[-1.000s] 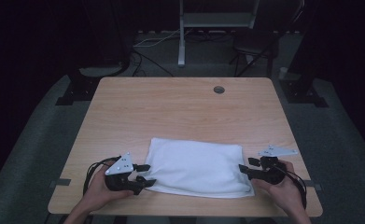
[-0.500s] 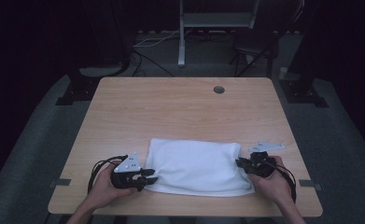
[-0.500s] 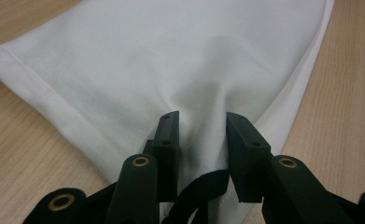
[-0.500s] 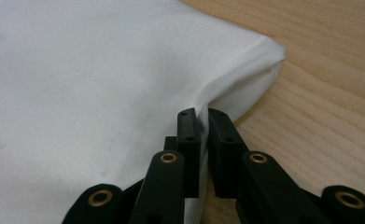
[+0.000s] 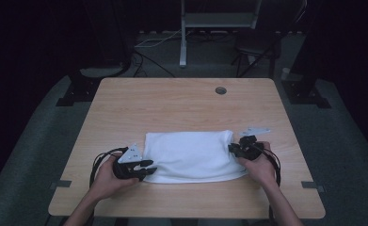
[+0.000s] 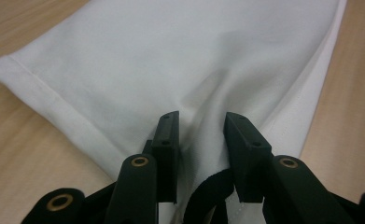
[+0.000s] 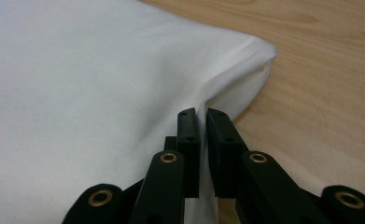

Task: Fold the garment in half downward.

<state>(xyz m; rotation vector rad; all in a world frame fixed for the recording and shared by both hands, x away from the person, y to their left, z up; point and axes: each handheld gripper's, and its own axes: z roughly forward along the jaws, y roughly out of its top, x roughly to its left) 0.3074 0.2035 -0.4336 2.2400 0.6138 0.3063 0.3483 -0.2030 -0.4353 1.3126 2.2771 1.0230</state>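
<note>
The folded white cloth (image 5: 191,155) lies at the near middle of the worktop (image 5: 181,103); its 3 o'clock edge is pinched in the pressed-together right claw (image 7: 202,116), seemingly so a layer can be lifted. At its 9 o'clock corner, a raised fold is straddled by the half-spread left claw (image 6: 201,123). Whether those pads press the fabric cannot be told, and the layers underneath are hidden.

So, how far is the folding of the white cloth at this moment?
The white cloth already lies folded flat on the wooden table. In hand: the right gripper pinches its edge shut, and the left gripper straddles a fabric ridge with a gap showing between its jaws. Lifting and folding it over probably remain.
</note>
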